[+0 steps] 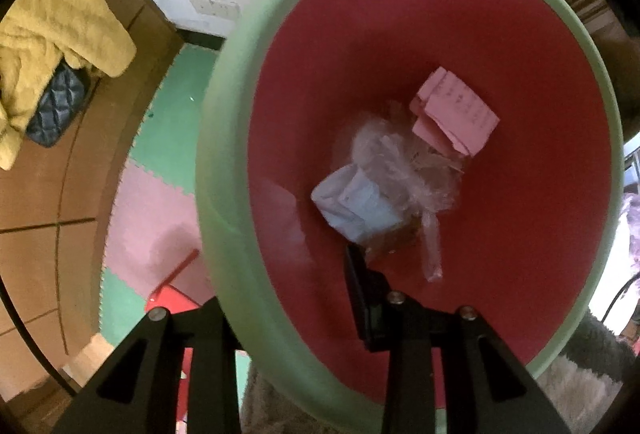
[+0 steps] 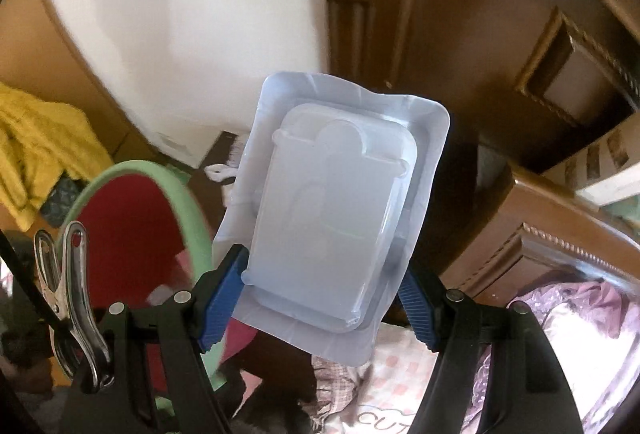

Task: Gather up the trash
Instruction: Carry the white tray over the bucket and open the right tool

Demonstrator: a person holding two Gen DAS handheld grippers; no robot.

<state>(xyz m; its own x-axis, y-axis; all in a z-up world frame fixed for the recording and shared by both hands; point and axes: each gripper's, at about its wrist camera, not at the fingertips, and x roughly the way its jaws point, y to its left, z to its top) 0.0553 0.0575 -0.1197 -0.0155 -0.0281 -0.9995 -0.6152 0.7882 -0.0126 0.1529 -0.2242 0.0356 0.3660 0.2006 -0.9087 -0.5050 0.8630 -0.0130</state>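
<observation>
A trash bin [image 1: 224, 170] with a green rim and red inside fills the left wrist view, tilted toward the camera. My left gripper [image 1: 280, 286] is shut on its rim, one finger [image 1: 364, 298] inside and the other outside. In the bin lie pink paper [image 1: 456, 110], crumpled clear plastic [image 1: 400, 162] and a white wrapper [image 1: 352, 202]. My right gripper [image 2: 324, 294] is shut on a white plastic blister pack [image 2: 332, 210], held up in the air to the right of the bin [image 2: 188, 202].
A yellow towel [image 1: 52, 46] and a dark quilted bag [image 1: 56, 110] lie on a wooden surface at the left. Green and pink foam mats [image 1: 160, 170] cover the floor. Dark wooden furniture [image 2: 500, 34] and pink bedding [image 2: 560, 314] are at the right.
</observation>
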